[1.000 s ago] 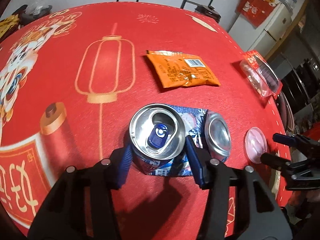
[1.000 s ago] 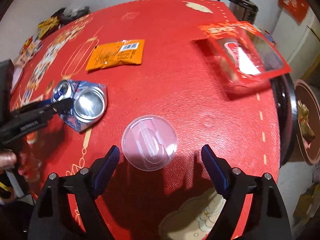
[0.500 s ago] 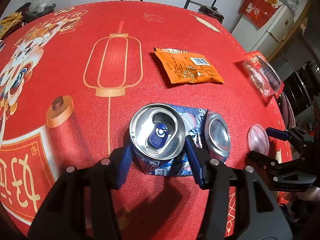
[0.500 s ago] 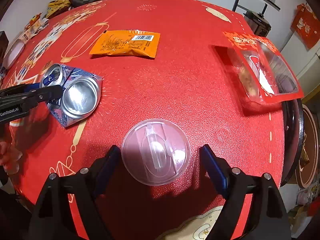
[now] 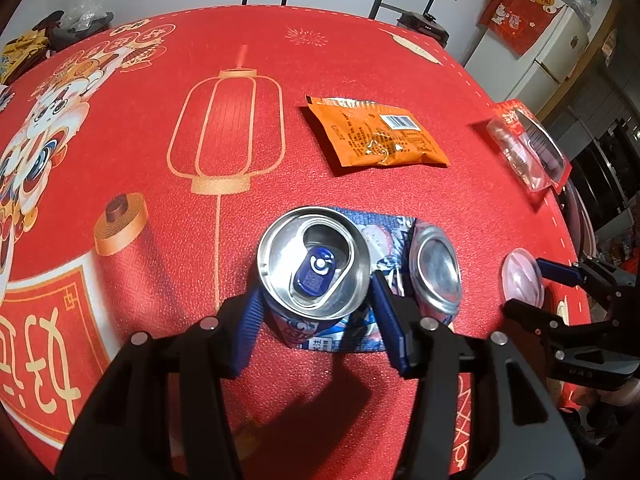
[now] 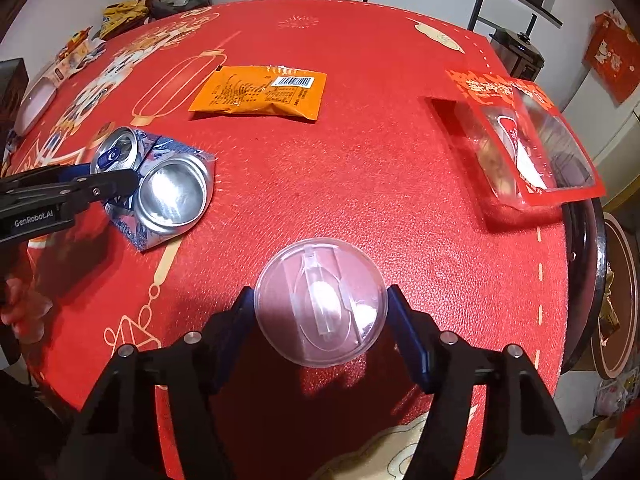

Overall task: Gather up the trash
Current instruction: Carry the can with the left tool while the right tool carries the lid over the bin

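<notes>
Crushed can [image 5: 316, 272] | clamped in left tongs [image 5: 320, 320] | right tongs [image 6: 320, 320] pinching clear lid [image 6: 320, 318]

A crushed blue-and-white can [image 5: 320, 280] is lying folded on the red counter [image 5: 240, 120], its opened top and silver base both facing up. Right of it, a clear round plastic lid [image 6: 320, 318] is sitting near the edge. Farther off, an orange snack wrapper [image 5: 374, 138] is lying flat, barcode up. At the far right, a red-and-clear plastic package [image 6: 528, 140] is resting tilted.
</notes>
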Motion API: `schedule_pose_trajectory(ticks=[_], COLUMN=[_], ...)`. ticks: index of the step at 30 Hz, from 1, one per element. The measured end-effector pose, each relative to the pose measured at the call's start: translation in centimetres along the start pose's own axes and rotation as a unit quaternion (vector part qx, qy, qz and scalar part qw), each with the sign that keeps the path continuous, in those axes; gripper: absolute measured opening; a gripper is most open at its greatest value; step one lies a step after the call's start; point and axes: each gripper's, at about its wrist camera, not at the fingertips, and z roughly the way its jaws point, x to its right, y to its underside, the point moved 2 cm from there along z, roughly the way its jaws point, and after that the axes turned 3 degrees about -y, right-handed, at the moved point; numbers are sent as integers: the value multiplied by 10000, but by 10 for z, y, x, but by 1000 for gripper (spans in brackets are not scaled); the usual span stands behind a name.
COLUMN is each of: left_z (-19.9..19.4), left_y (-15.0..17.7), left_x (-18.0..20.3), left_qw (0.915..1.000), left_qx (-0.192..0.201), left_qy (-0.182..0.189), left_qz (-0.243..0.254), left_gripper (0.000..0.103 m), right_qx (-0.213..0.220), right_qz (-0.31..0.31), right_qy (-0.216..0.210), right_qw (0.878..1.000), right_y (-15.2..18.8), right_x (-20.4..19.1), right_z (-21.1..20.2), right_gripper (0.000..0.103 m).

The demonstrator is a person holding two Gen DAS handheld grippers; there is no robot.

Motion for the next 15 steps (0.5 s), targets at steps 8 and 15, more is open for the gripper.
schedule_pose_trajectory(ticks=[8,15], left_z=[-5,-30], left_y=[-2,-10], left_x=[-10,-7], left_qw=[9987,9986], left_qx=[-49,265], left_qy=[325,327], left_qz=[-391,-325], left_gripper=[52,52], right_qx=[103,507], right_qz=[264,405], right_qy=[-227,-186], right_qw=[9993,9977], right_y=[5,2], right_x=[6,21], right_z=[-14,-41], right_gripper=[65,65])
